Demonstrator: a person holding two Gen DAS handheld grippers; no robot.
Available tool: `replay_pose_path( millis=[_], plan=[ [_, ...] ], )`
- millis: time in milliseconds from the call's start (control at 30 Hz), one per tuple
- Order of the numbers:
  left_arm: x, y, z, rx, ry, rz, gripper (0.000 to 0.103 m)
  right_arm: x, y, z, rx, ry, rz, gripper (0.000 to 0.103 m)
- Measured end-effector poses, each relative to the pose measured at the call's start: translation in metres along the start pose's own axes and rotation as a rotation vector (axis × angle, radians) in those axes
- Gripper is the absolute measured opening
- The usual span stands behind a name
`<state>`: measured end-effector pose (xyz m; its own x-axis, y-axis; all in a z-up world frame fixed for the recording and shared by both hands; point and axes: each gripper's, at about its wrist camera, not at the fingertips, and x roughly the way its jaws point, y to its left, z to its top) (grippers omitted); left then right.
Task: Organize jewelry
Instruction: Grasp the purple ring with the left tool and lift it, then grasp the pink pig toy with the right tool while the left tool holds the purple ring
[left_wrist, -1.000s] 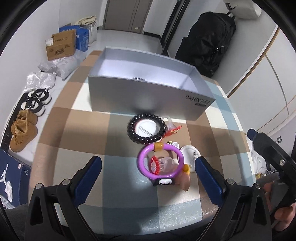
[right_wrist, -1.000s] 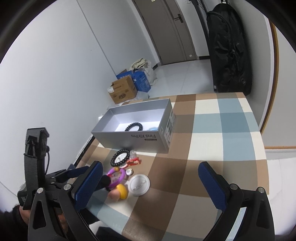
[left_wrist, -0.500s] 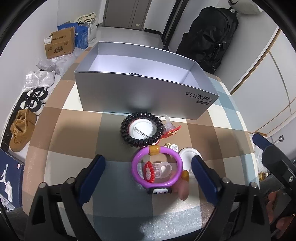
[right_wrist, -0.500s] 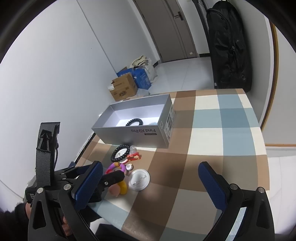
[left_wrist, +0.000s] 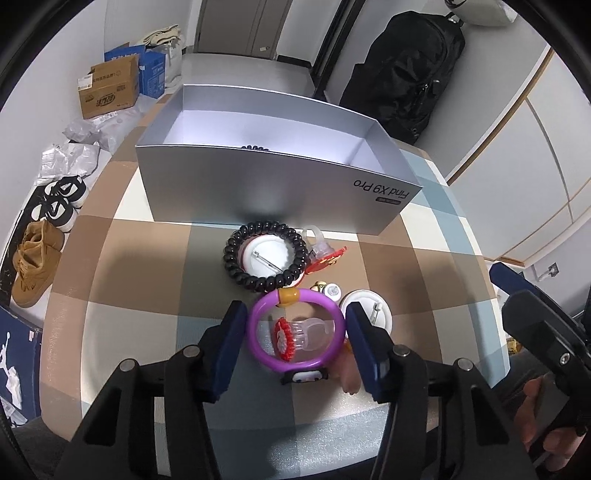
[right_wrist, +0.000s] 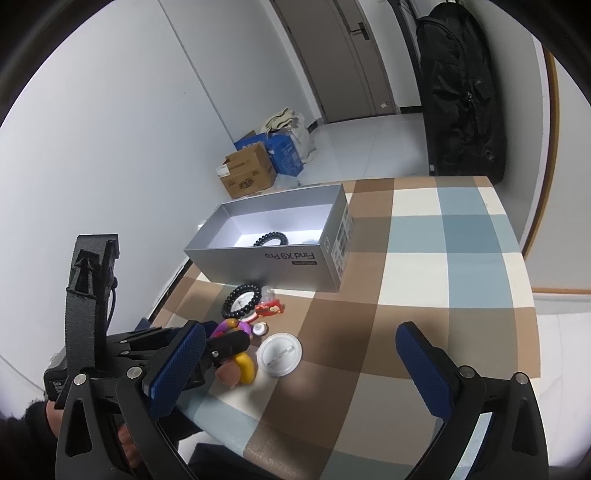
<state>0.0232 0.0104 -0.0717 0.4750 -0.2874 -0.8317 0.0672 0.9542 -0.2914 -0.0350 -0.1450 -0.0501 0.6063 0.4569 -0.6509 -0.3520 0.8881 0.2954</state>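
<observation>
The left gripper (left_wrist: 295, 334) has just been closing its jaws. A second ago its blue pads stood far apart; now they sit right beside the purple ring (left_wrist: 295, 332), one on each side. The ring is between them. The left pad looks like it touches the ring, and the right pad is so close that I cannot tell for sure if it presses. So I cannot tell if the ring is grasped yet.

The purple ring lies flat on the checked tablecloth (left_wrist: 129, 295), on the near part of the table. It has a small orange bead at its far edge. Inside the ring lies a clear clip with a red frilly bit (left_wrist: 286, 339).

Just past the ring is a black bead bracelet (left_wrist: 265, 260). It lies around a white round badge (left_wrist: 264, 258). A little red and clear charm (left_wrist: 325, 258) is to its right. Another white badge (left_wrist: 367, 310) sits right of the purple ring.

Farther back stands the grey box (left_wrist: 258, 192), open on top. In the right wrist view a second black bracelet (right_wrist: 271, 239) lies inside it.

The right gripper (right_wrist: 295, 369) hangs over the near right part of the table. Its jaws are spread wide with nothing between them.
</observation>
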Motion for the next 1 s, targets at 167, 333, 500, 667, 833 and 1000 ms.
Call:
replay_pose_path(
  millis=[167,333,500,667,833,1000],
  plan=[
    [-0.003,0.001,0.001,-0.011,-0.003,-0.018,0.048,0.0,-0.002,0.0,0.011,-0.002,-0.006,0.103],
    [-0.008,0.007,0.003,-0.064,-0.007,-0.072,0.048,0.0,-0.003,0.0,0.015,0.002,-0.009,0.103],
    [-0.014,0.012,0.006,-0.111,-0.031,-0.128,0.048,0.002,-0.004,-0.001,0.014,0.007,-0.014,0.103],
    [-0.023,0.019,0.009,-0.158,-0.067,-0.196,0.048,0.005,-0.005,-0.003,0.017,0.024,-0.017,0.103],
    [-0.03,0.033,0.012,-0.235,-0.09,-0.285,0.048,0.009,-0.001,-0.006,0.002,0.056,0.013,0.103],
    [-0.029,0.047,0.016,-0.316,-0.096,-0.355,0.048,0.016,0.014,-0.011,-0.027,0.097,0.072,0.103]
  ],
)
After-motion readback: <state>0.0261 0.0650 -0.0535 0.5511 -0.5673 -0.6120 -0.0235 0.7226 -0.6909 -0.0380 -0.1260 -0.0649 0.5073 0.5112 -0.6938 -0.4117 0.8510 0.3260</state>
